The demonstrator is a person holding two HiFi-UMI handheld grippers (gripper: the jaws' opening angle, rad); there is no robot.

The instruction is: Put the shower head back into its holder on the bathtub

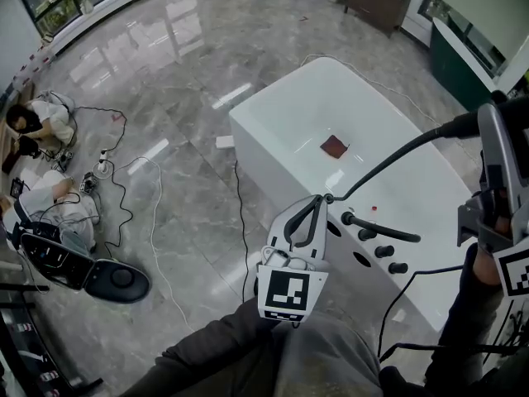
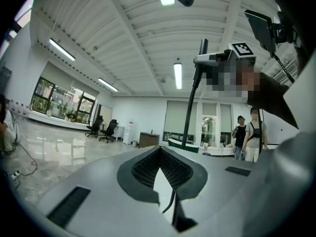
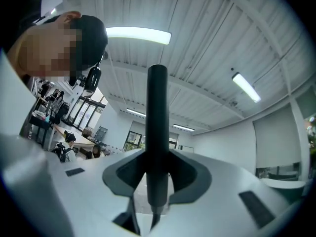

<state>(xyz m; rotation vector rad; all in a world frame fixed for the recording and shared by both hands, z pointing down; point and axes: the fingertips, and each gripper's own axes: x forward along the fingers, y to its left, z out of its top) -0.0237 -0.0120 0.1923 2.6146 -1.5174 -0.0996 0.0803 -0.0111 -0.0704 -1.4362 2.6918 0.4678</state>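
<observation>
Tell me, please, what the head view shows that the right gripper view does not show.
Only the head view: the white bathtub, its knobs, the hose and the left tongs.
Only the right gripper view: the ceiling lights and, close up, the jaws closed on the handle of the shower head.
Both: the right tongs holding that shower head.
</observation>
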